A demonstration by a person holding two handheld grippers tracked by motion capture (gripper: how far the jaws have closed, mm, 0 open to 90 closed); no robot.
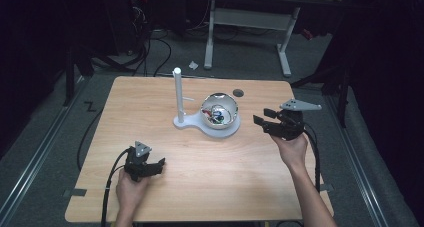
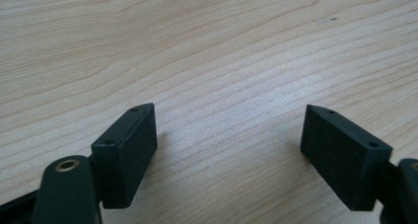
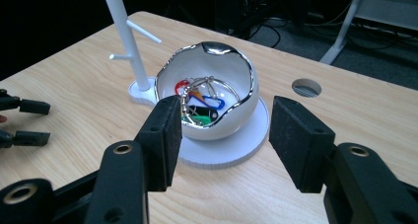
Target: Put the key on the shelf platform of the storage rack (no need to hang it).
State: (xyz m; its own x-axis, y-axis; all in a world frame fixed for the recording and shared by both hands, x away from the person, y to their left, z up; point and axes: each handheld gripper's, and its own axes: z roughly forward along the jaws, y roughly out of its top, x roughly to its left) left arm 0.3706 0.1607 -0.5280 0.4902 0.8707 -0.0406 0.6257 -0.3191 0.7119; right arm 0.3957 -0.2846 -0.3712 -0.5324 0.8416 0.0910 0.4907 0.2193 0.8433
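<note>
A white bowl (image 1: 219, 112) with a shiny chrome rim sits on a round white base (image 1: 227, 130) near the table's middle. Inside the bowl (image 3: 209, 81) lies a bunch of key tags (image 3: 199, 103), red, blue, green and black, on metal rings. A white post (image 1: 177, 94) with short pegs rises from the base's left end. My right gripper (image 1: 261, 118) hovers open just right of the bowl, its jaws pointing at it (image 3: 224, 135). My left gripper (image 1: 159, 166) rests open near the table's front left, over bare wood (image 2: 229, 140).
The wooden table (image 1: 150, 102) has a round cable hole (image 1: 238, 92) behind the bowl. Beyond the far edge stand a white desk frame (image 1: 247, 22) and cables on a grey floor. In the right gripper view the left gripper's fingers (image 3: 29, 120) show at the left edge.
</note>
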